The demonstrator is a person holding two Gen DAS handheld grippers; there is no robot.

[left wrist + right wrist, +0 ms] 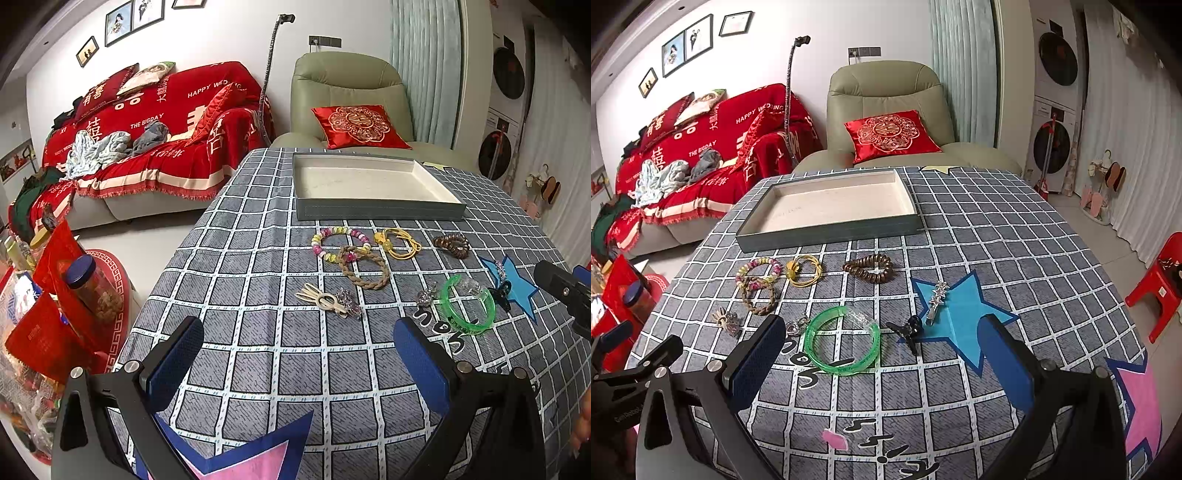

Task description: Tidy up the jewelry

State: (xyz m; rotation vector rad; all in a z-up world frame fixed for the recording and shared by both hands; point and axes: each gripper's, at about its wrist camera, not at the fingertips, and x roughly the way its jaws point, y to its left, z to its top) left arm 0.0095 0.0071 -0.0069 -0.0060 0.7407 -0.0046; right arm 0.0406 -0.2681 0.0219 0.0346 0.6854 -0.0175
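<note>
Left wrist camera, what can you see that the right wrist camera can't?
Only the left wrist view shows the jar with a blue lid and red packets beside the table. Only the right wrist view shows the red plastic stool and the whole silver hair clip. Both show the empty tray, green bangle, brown spiral hair tie and both grippers open.

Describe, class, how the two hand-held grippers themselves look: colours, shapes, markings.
The left hand-held gripper has two black angular metal arms joined by round silver bolts, each ending in a flat rectangular pad of textured dark blue. The right hand-held gripper is built the same. The body seen at the right wrist view's left edge carries small pale lettering, too small to read. No cables or sleeves show.
</note>
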